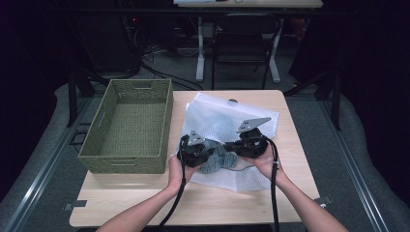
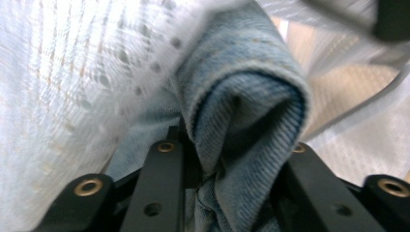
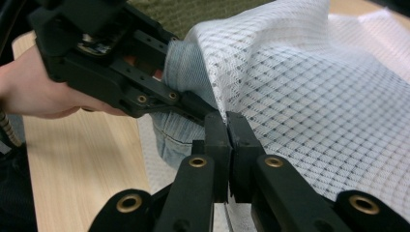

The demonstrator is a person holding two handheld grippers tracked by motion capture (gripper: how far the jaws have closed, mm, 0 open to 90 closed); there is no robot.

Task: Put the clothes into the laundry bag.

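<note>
three cameras, one bundle

the high view looks forward and down over my forearms onto the whole table [image 1: 290, 193]. my left gripper view sits very close, facing the folded denim [image 2: 241, 121]. my right gripper view looks along its jaws at the mesh bag [image 3: 314, 96]. all three share denim and mesh.

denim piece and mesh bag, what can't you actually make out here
- Denim piece, left gripper view: its lower part is cut off by the bottom edge, so what garment it is stays unknown.
- Denim piece, high view: mostly covered by the two tools and the hands.
- Mesh bag, left gripper view: blurred, so its opening edge is unclear.
- Left tool: jaws wrapped by denim; grip uncertain.
- Right tool: jaws shut on the bag edge.
</note>
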